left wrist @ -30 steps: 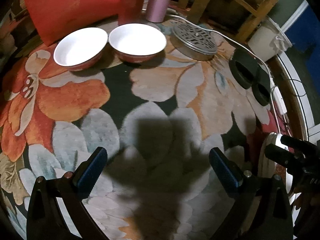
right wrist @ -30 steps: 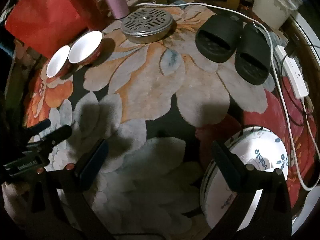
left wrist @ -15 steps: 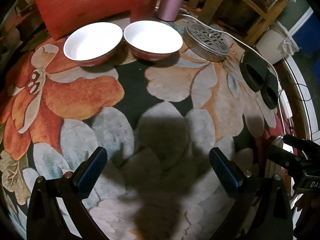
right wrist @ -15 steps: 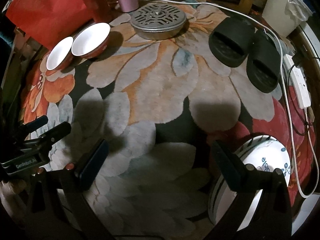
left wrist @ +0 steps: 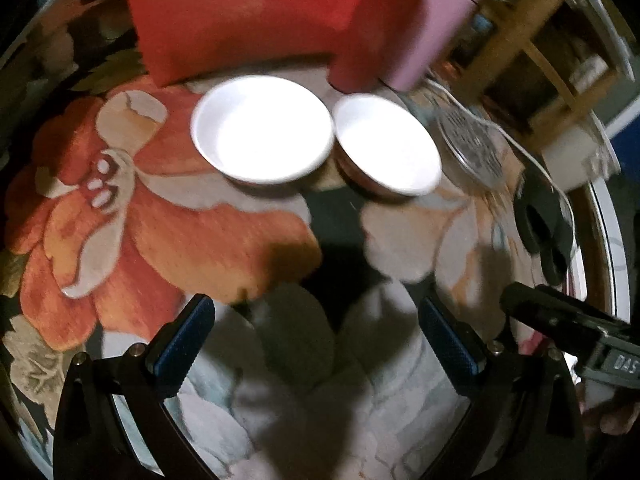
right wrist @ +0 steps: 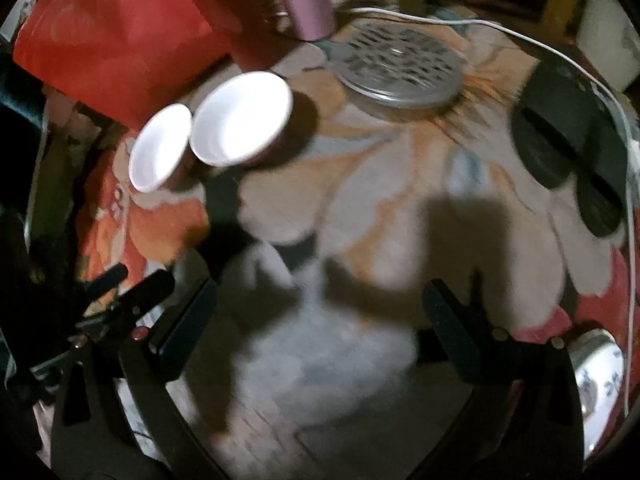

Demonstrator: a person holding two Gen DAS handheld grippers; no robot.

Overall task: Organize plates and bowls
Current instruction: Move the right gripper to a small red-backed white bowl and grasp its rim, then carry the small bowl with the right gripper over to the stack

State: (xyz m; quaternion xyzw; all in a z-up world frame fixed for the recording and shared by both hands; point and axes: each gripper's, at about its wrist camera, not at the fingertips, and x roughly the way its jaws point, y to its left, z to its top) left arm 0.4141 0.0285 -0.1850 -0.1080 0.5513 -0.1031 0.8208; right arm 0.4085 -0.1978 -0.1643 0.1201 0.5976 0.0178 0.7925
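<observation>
On the floral rug (left wrist: 224, 240), two bowls (left wrist: 262, 128) sit mouth-up, side by side; both grippers' jaws gape, holding nothing.

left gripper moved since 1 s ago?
Yes. The left gripper has advanced toward the two bowls; they and the red cushion behind them loom larger in its view.

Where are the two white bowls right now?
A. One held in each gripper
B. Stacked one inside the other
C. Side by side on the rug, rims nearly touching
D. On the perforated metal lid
C. The left bowl and the right bowl sit next to each other on the floral rug, while the left gripper and the right gripper are both open and empty.
</observation>
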